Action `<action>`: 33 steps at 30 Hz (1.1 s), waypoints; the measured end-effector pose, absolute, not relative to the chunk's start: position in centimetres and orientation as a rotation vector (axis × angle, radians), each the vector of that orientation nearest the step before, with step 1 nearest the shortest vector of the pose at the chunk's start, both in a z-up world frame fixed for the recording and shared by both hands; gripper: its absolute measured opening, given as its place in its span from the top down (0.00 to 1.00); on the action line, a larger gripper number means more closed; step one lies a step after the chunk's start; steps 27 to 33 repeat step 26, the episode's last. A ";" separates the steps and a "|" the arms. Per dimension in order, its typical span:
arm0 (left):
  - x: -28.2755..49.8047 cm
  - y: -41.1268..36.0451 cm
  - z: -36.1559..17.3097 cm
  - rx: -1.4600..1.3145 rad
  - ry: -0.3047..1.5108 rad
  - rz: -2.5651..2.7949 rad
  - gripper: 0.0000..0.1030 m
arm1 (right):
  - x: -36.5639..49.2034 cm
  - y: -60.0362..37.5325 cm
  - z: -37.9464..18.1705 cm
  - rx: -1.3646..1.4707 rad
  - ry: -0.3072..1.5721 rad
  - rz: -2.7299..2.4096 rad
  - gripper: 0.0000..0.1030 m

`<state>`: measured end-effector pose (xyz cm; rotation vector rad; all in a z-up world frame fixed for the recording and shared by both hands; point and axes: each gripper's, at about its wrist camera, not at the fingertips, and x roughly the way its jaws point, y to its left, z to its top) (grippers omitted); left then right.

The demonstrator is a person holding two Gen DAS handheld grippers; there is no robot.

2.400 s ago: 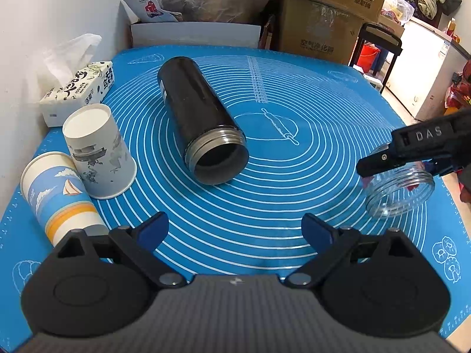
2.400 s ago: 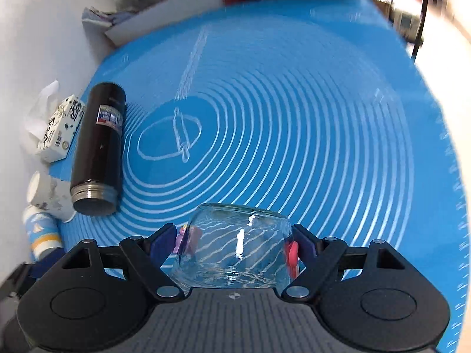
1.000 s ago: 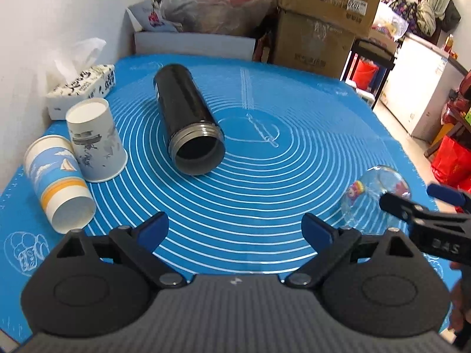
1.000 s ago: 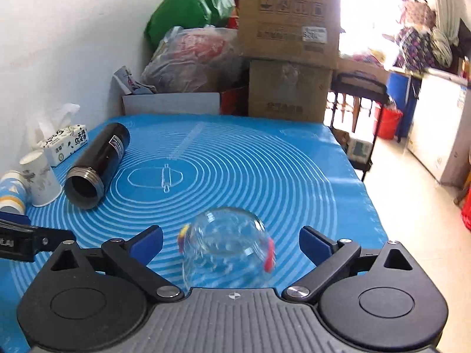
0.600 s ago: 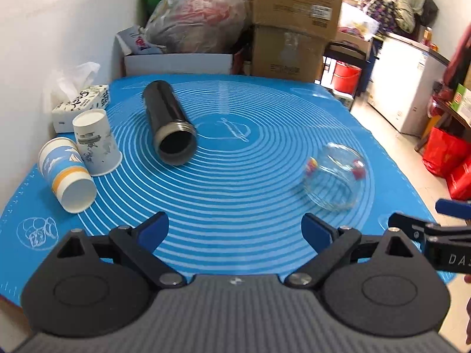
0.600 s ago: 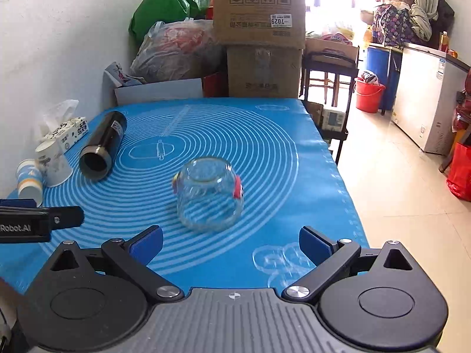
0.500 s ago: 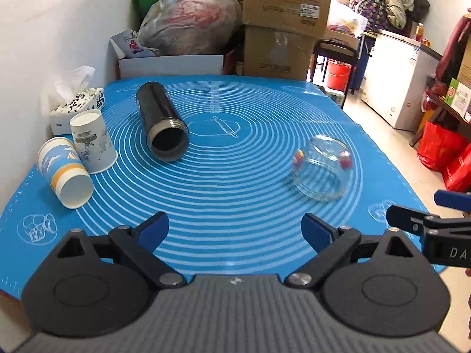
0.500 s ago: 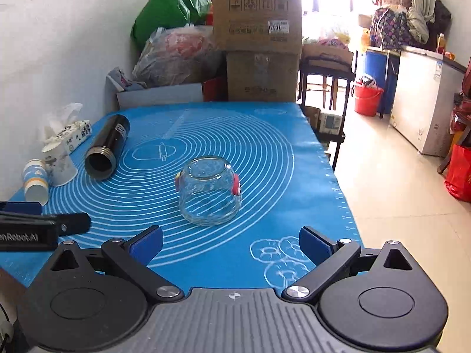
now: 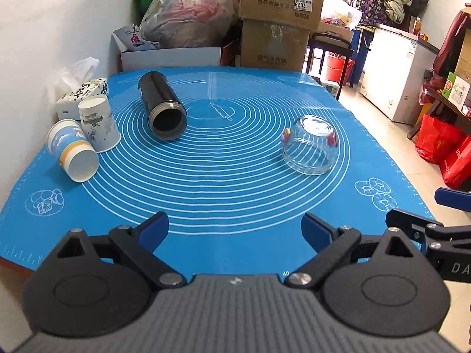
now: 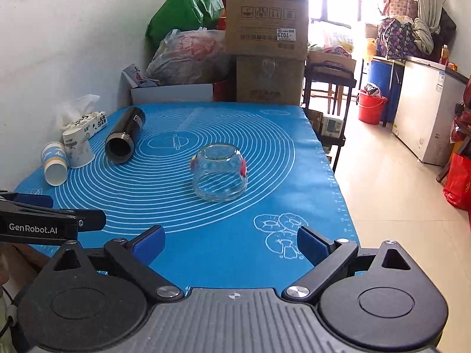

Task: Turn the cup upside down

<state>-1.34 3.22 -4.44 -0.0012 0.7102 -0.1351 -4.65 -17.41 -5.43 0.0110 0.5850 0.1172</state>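
A clear glass cup [image 9: 309, 145] with small red and yellow marks stands upside down, rim down, on the blue ringed mat [image 9: 223, 182]; it also shows in the right wrist view [image 10: 219, 172]. My left gripper [image 9: 235, 229] is open and empty near the mat's front edge, well short of the cup. My right gripper [image 10: 231, 245] is open and empty, also back at the front edge. The right gripper shows at the right edge of the left wrist view [image 9: 435, 214], and the left gripper at the left edge of the right wrist view [image 10: 53, 214].
A black flask [image 9: 162, 106] lies on its side, mouth toward me. Two paper cups, one upside down [image 9: 98, 126] and one lying [image 9: 73, 154], sit at the left by a tissue box [image 9: 82, 94]. Cardboard boxes [image 9: 279, 17] and bags stand behind the table.
My right gripper let go of the glass cup, leaving it upside down on the mat. Both grippers have pulled back toward the front edge of the table.
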 end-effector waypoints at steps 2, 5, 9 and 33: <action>-1.6 3.2 -4.5 0.004 0.713 -0.135 0.07 | -4.8 -17.5 -5.5 0.012 0.586 0.116 0.06; -1.7 3.3 -4.6 0.008 0.715 -0.134 0.07 | -4.9 -17.5 -5.5 0.010 0.584 0.114 0.06; -1.8 3.3 -4.7 0.010 0.719 -0.135 0.07 | -4.9 -17.6 -5.5 0.011 0.589 0.111 0.06; -1.6 3.2 -4.7 0.026 0.713 -0.137 0.07 | -4.4 -17.7 -6.1 0.011 0.612 0.105 0.06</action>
